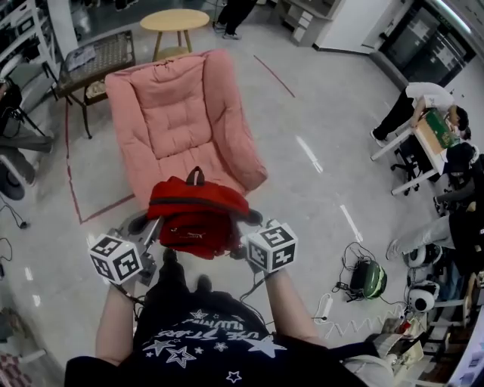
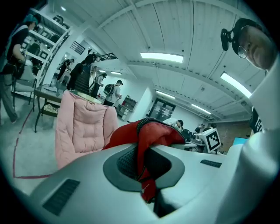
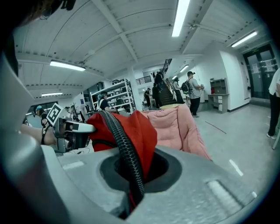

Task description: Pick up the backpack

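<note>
You have the red backpack (image 1: 198, 215) slung between your two grippers, close in front of your chest. In the head view it overlaps the front edge of the pink armchair (image 1: 180, 113). Its dark carry loop (image 1: 195, 176) sticks up on the far side, towards the chair back.

Your left gripper (image 2: 142, 173) has its jaws pinched tight on a fold of the red fabric, and a strip of zip runs down through the gap. Your right gripper (image 3: 131, 175) is clamped the same way on the other side of the bag, with a black ribbed edge caught between the jaws beside the red cloth. Each gripper is at one end of the bag, and their marker cubes are nearest you.

Beyond the armchair stands a round wooden table (image 1: 175, 20), and a red tape line (image 1: 72, 185) marks the floor to the chair's left.
</note>
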Motion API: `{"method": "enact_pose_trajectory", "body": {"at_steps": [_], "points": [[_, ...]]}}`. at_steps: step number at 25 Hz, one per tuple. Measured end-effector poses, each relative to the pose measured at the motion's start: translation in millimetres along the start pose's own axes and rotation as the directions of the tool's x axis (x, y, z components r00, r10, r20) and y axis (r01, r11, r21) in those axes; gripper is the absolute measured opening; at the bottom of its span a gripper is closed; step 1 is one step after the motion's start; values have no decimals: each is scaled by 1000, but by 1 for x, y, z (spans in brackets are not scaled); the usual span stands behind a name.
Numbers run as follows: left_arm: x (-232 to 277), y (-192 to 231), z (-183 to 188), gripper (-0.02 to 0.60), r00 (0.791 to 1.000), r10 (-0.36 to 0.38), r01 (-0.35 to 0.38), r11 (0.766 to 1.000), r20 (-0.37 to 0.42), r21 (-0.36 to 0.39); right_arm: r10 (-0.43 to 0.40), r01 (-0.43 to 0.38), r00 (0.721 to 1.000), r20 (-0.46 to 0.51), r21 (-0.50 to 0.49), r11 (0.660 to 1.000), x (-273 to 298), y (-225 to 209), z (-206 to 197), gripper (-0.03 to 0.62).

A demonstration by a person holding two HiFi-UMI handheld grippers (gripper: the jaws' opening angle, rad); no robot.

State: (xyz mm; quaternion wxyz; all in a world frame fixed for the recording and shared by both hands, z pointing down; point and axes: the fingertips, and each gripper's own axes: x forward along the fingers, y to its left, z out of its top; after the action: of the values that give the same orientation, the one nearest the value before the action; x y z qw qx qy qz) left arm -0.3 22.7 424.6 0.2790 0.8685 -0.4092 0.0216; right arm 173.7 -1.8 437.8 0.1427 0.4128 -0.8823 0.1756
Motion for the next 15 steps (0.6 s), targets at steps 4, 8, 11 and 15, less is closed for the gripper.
{"method": "enact_pose_trajectory", "body": {"at_steps": [4, 8, 11, 15], "points": [[-14, -11, -23, 20, 1000, 19, -19, 1000, -11, -21, 32, -32, 999, -10, -39, 999, -6, 7, -18, 8], [-16, -25, -37, 20, 1000, 2, -1, 1000, -29, 7, 37, -37, 999, -12, -1, 999, -15, 4, -33, 8], [-15, -27, -39, 20, 1000, 1, 0, 1000, -28, 13, 43, -43, 999, -16, 1, 999, -17, 5, -39, 8], [-21, -19, -44, 20, 1000, 8, -8, 1000, -18, -15, 53, -55, 998, -40, -37, 998, -17, 19, -45, 8]]}}
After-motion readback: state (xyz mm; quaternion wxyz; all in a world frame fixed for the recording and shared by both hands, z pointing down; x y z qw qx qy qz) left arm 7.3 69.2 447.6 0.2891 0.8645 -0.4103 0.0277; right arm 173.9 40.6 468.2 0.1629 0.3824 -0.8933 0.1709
